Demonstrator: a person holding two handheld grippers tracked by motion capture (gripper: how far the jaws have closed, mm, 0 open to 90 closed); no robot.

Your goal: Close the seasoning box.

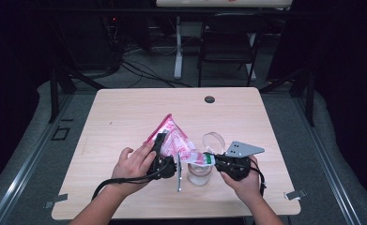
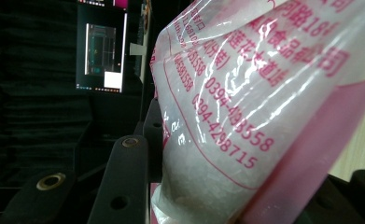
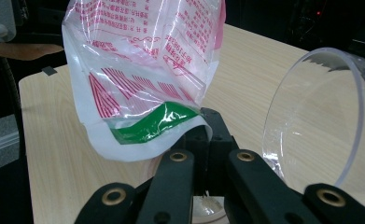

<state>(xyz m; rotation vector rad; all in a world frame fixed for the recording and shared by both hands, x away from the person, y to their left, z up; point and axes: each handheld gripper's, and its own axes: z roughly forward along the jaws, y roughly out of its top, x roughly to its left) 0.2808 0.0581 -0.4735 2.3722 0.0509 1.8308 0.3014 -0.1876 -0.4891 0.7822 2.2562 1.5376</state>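
Observation:
A pink-and-white printed plastic bag (image 1: 174, 139) hangs tilted above the table (image 1: 125, 117), held at both ends. My left gripper (image 1: 164, 146) is shut on the bag's full body (image 2: 227, 107), whose white contents bulge between the jaws. My right gripper (image 1: 206, 159) is shut on the bag's lower edge by its green strip (image 3: 150, 123). That edge hangs just over a clear jar (image 1: 200, 173) standing on the table. In the right gripper view, a whitish bit of the jar (image 3: 208, 205) peeks from under the shut jaws.
A clear round lid or cup (image 1: 213, 140) stands tilted just behind the jar, and looms at the right of the right gripper view (image 3: 320, 121). A black grommet (image 1: 210, 99) sits at the table's far edge. A chair (image 1: 228, 44) stands beyond the table.

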